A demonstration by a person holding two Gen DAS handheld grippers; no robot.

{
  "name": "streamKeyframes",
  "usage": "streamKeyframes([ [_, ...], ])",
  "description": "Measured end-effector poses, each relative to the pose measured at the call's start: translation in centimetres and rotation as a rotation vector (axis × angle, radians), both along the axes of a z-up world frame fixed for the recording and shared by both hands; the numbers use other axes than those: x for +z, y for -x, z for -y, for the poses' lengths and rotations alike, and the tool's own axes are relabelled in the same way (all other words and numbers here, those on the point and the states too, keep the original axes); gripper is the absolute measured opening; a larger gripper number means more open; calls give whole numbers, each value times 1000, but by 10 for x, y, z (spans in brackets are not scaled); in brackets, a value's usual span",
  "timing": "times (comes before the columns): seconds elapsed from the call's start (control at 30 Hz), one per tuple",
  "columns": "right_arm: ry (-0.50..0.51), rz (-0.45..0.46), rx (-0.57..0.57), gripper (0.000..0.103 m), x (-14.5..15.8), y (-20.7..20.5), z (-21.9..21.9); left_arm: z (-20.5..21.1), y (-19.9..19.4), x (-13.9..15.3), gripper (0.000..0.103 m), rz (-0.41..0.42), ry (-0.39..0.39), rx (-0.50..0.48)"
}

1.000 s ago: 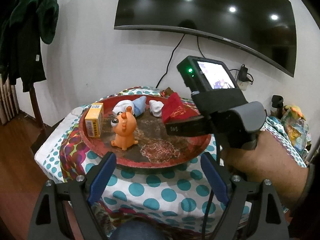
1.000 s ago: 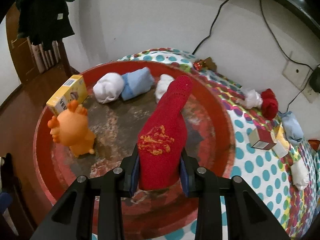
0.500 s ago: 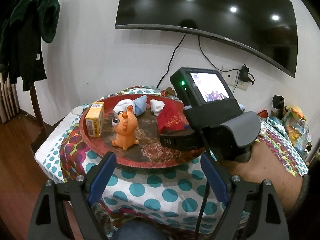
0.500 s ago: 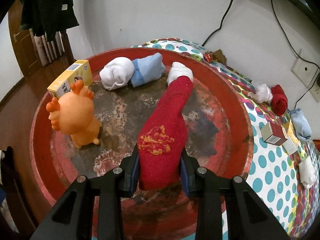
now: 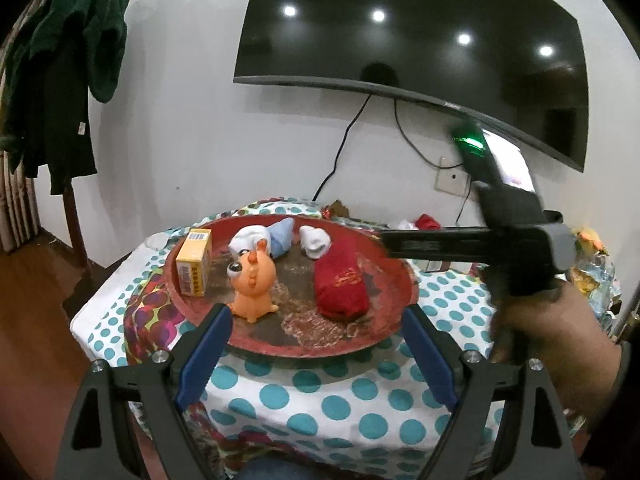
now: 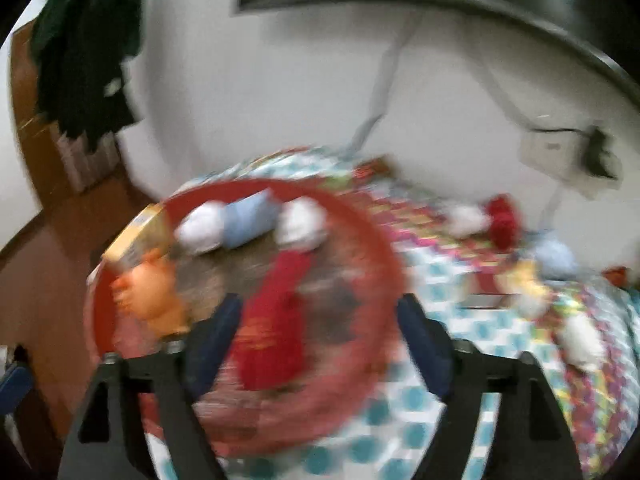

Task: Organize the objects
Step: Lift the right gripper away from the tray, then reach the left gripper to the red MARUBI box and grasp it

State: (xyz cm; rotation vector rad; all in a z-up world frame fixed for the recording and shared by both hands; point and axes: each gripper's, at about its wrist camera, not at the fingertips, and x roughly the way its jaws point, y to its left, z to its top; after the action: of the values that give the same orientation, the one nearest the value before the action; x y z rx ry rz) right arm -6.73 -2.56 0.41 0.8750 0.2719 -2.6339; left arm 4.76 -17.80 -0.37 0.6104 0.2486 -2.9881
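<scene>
A round red tray [image 5: 396, 280] sits on the polka-dot table. On it lie a red sock [image 5: 340, 284], an orange toy [image 5: 254, 280], a yellow box [image 5: 195, 266], and white and blue sock rolls [image 5: 276, 236] at the back. My left gripper [image 5: 316, 356] hovers open before the tray's near rim, holding nothing. In the blurred right wrist view my right gripper [image 6: 316, 340] has its jaws opening wide. The red sock [image 6: 276, 332] lies loose on the tray [image 6: 384, 248] between them, nearer the left pad, with neither pad pressing on it. The hand [image 5: 552, 320] holding that gripper is at the right of the tray.
Right of the tray, the table holds a red sock ball [image 6: 502, 216], a white sock [image 6: 464, 216], a blue sock [image 6: 556, 256] and a small box [image 6: 484, 292]. A television [image 5: 420, 32] hangs on the wall. Dark green clothes [image 5: 72, 40] hang on a stand at the left.
My right gripper has opened and let go of the red sock, which now lies flat on the tray. That gripper has pulled back and up to the right. The left gripper stays as before.
</scene>
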Motion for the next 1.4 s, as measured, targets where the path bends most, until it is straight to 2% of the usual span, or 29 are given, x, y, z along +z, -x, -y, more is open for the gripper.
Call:
streamKeyframes([
  [0.07, -40, -18, -134, 92, -7, 20, -45, -5, -2, 3, 88, -23, 15, -20],
  [0.13, -32, 2, -265, 92, -18, 39, -98, -12, -1, 2, 88, -28, 44, -35],
  [0.23, -69, 33, -450, 92, -39, 61, -174, -31, 11, -7, 88, 18, 83, -90],
  [0.33, -53, 61, -519, 92, -54, 71, -224, -57, 34, -14, 88, 86, 89, -172],
  [0.4, 35, 108, -549, 92, -60, 77, -252, -77, 52, -14, 88, 105, 93, -211],
  [0.5, 111, 134, -575, 92, -64, 79, -266, -112, 91, -9, 88, 132, 110, -245],
  [0.63, 133, 178, -585, 92, -70, 86, -273, -145, 154, -4, 88, 198, 44, -293],
  [0.73, 165, 197, -593, 92, -74, 86, -277, -166, 196, -5, 88, 246, 76, -300],
  [0.8, 209, 199, -598, 92, -73, 83, -283, -178, 227, -7, 88, 303, 81, -376],
  [0.87, 260, 206, -608, 92, -75, 81, -292, -190, 258, -9, 88, 393, 161, -467],
  [0.97, 311, 238, -598, 92, -80, 84, -298, -202, 291, -8, 88, 429, 398, -509],
  [1.0, 306, 236, -598, 92, -80, 84, -297, -203, 298, -8, 88, 428, 442, -513],
  [1.1, 286, 240, -576, 92, -80, 86, -291, -206, 326, -22, 88, 509, 511, -525],
  [1.23, 297, 242, -572, 92, -80, 86, -291, -206, 347, -39, 88, 547, 501, -530],
  [1.27, 300, 242, -571, 92, -80, 85, -291, -207, 350, -43, 86, 557, 495, -535],
  [1.33, 297, 242, -572, 92, -80, 86, -291, -211, 356, -51, 68, 576, 513, -549],
  [1.37, 296, 243, -572, 92, -81, 85, -291, -213, 357, -55, 53, 598, 517, -563],
  [1.4, 300, 242, -572, 92, -80, 85, -291, -213, 358, -57, 52, 602, 539, -566],
])
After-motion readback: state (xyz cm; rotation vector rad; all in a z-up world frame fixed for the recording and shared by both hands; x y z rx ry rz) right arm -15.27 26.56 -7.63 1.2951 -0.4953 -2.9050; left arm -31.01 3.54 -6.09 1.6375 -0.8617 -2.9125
